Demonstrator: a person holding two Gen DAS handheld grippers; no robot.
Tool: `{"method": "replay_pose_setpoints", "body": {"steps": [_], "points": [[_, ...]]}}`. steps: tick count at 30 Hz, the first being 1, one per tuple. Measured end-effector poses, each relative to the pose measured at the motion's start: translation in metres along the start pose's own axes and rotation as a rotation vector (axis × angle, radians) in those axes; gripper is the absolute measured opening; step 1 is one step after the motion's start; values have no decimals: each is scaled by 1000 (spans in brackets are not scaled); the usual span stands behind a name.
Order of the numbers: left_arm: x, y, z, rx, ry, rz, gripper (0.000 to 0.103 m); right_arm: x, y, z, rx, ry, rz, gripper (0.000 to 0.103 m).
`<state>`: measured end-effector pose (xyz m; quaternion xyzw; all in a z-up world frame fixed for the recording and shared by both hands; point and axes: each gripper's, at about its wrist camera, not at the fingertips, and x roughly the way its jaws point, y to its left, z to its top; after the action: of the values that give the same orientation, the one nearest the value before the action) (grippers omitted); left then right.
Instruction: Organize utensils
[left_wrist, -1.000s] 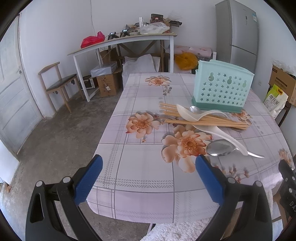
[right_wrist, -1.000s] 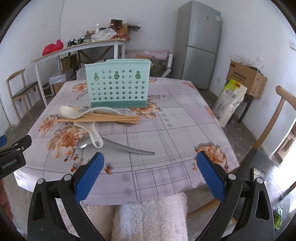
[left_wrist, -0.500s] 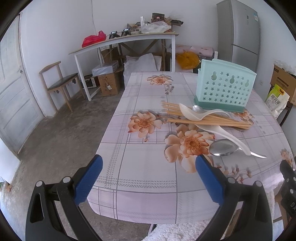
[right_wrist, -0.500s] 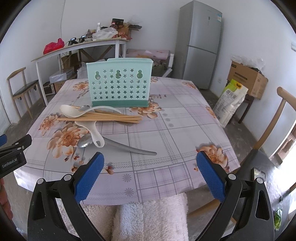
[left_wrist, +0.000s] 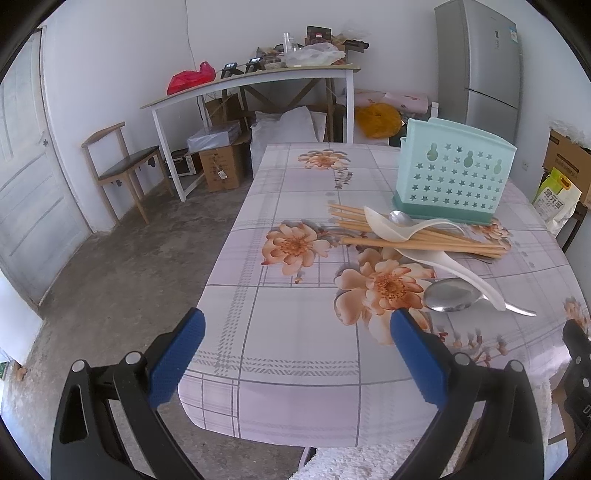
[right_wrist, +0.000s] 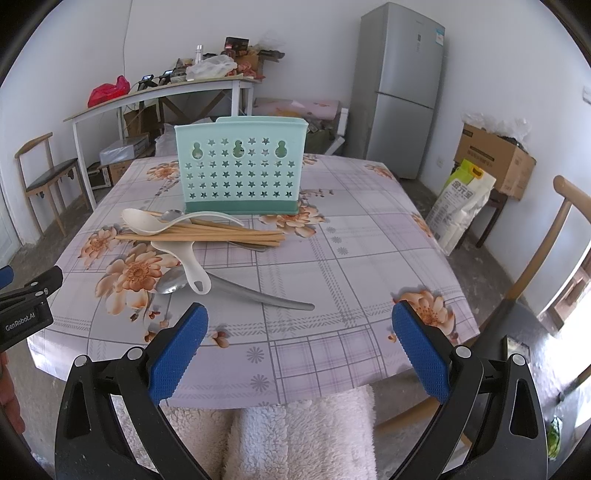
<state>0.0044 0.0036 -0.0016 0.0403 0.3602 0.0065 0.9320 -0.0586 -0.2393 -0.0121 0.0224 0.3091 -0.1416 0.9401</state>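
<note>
A mint green utensil holder (right_wrist: 241, 170) with star holes stands upright on the floral tablecloth (right_wrist: 351, 236); it also shows in the left wrist view (left_wrist: 452, 173). In front of it lie several wooden chopsticks (right_wrist: 207, 234), a white soup spoon (right_wrist: 147, 223) across them, a white rice paddle (right_wrist: 188, 264) and a large metal spoon (right_wrist: 236, 290). The same pile shows in the left wrist view: chopsticks (left_wrist: 413, 236), metal spoon (left_wrist: 452, 299). My left gripper (left_wrist: 297, 332) is open and empty above the table's near left corner. My right gripper (right_wrist: 300, 325) is open and empty above the near edge.
A white work table (left_wrist: 255, 79) with clutter stands at the back wall, with cardboard boxes (left_wrist: 221, 166) under it. A wooden chair (left_wrist: 122, 162) is at the left, a grey fridge (right_wrist: 400, 88) at the back right. Another chair (right_wrist: 535, 258) and a sack (right_wrist: 461, 206) stand to the right.
Both grippers have edged slightly forward toward the table; the utensils and holder look a little nearer. Both stay open. Nothing on the table has moved.
</note>
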Motion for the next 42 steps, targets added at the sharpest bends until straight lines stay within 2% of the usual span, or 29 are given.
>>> {"method": "replay_pose_setpoints", "body": {"steps": [24, 33, 39, 42], "points": [[0, 4, 1, 1, 2, 2, 98, -1, 0, 0, -1, -2, -1, 95], [4, 18, 0, -6, 14, 6, 98, 2, 4, 0, -12, -2, 5, 95], [16, 19, 3, 15, 33, -27, 98, 9, 7, -3, -22, 13, 32, 95], [25, 22, 5, -1, 50, -88, 97, 15, 11, -5, -36, 29, 52, 95]]}}
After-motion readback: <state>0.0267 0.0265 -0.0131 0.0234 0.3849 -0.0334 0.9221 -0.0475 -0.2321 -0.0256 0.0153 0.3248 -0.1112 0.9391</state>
